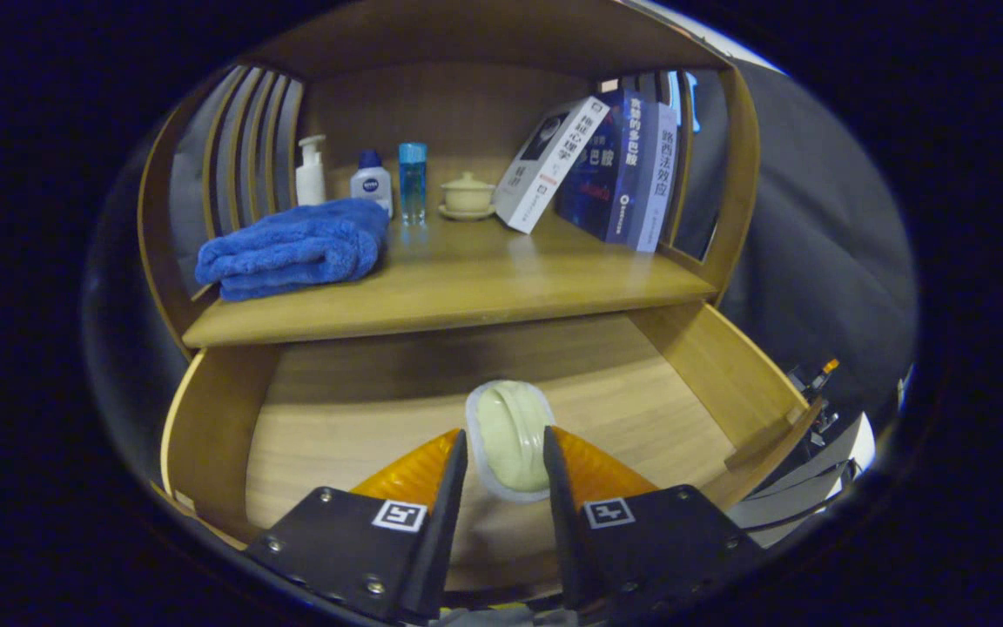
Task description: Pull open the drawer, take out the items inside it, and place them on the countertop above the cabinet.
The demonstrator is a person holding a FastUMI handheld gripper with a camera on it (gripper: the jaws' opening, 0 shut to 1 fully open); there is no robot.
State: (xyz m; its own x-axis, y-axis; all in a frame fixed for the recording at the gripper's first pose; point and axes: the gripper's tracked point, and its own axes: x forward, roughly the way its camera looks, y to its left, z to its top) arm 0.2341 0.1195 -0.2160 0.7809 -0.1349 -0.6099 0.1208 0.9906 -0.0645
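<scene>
The wooden drawer (693,366) stands pulled open below the countertop (467,287). My gripper (506,448) is over the drawer's floor, shut on a pale green bar of soap in a clear plastic wrap (510,440). Both fingers press on its sides, and its far end sticks out beyond the fingertips. I cannot tell whether the soap rests on the drawer floor or hangs just above it. No other item shows on the visible drawer floor.
On the countertop lie a folded blue towel (292,248), a white pump bottle (311,170), a small white-and-blue bottle (372,181), a blue tube (412,181), a lidded cup on a saucer (467,196) and leaning books (606,165). Slatted wooden sides flank it.
</scene>
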